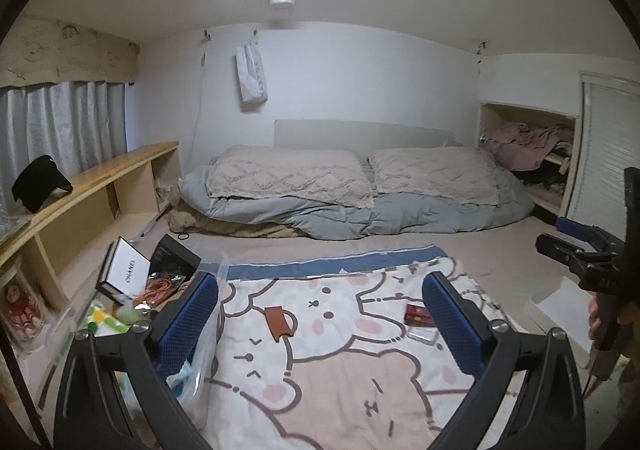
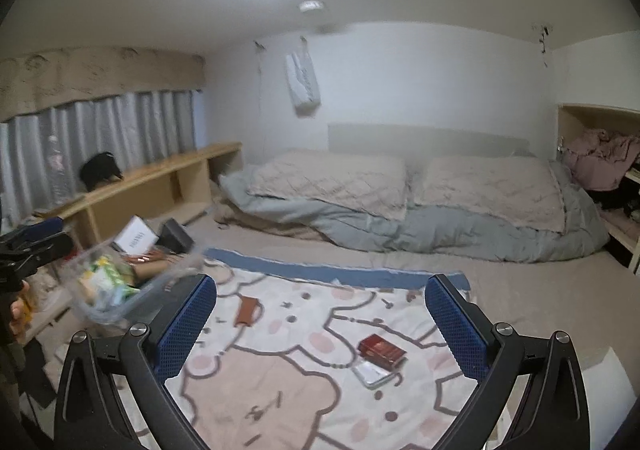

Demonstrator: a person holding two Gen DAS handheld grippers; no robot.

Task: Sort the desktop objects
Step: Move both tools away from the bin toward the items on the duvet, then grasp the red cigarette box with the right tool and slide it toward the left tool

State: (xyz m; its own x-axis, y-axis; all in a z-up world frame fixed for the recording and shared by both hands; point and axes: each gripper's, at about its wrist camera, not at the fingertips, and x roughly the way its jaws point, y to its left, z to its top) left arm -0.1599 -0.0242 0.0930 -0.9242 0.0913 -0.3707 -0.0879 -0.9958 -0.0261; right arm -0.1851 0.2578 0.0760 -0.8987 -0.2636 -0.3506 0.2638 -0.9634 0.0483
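A cartoon-print blanket [image 1: 320, 390] lies on the floor. On it are a brown leather case [image 1: 278, 322], a dark red box [image 1: 418, 316] and a clear flat case [image 1: 424, 336] below it. They also show in the right wrist view: brown case [image 2: 246, 312], red box [image 2: 382, 350], clear case [image 2: 374, 372]. A clear plastic bin [image 2: 112, 290] with several small items stands at the blanket's left edge. My left gripper [image 1: 320, 318] is open and empty above the blanket. My right gripper [image 2: 320, 326] is open and empty, also above it.
A white Chanel box [image 1: 128, 270] and a black box [image 1: 176, 254] lean at the bin's far side. A low wooden shelf [image 1: 100, 189] runs along the left wall. Bedding and pillows [image 1: 352, 185] lie beyond the blanket. A closet nook [image 1: 532, 153] is at right.
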